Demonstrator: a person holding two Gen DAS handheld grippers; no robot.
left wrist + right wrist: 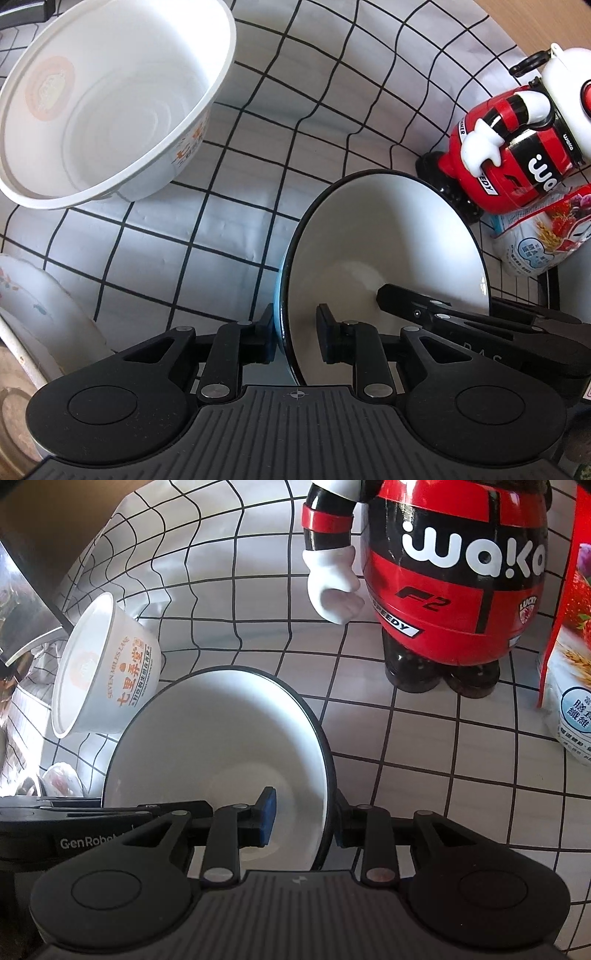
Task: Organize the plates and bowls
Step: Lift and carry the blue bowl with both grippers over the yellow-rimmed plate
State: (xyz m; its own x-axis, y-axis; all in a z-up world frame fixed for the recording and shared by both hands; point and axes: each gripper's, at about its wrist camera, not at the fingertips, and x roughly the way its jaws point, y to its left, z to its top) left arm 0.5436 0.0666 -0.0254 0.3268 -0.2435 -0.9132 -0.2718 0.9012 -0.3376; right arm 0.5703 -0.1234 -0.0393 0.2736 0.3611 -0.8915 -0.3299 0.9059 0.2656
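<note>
The black-rimmed bowl [388, 251] is being straddled at opposite rim edges by both tongs. On the left tongs [297, 338], the outer pad is being pressed to the blue wall w/ the inner pad set apart, so not clamped yet. The right tongs [304, 818] are also being kept apart around the rim, one pad inside, one outside — prob. so the wide bowl is being steadied from two sides. The printed bowl [110, 107] is sitting beyond the black-rimmed bowl on the checked cloth [258, 147] over the table, likely the nesting target. The red figure bottle [454, 576] is standing near the bowl's far right.
</note>
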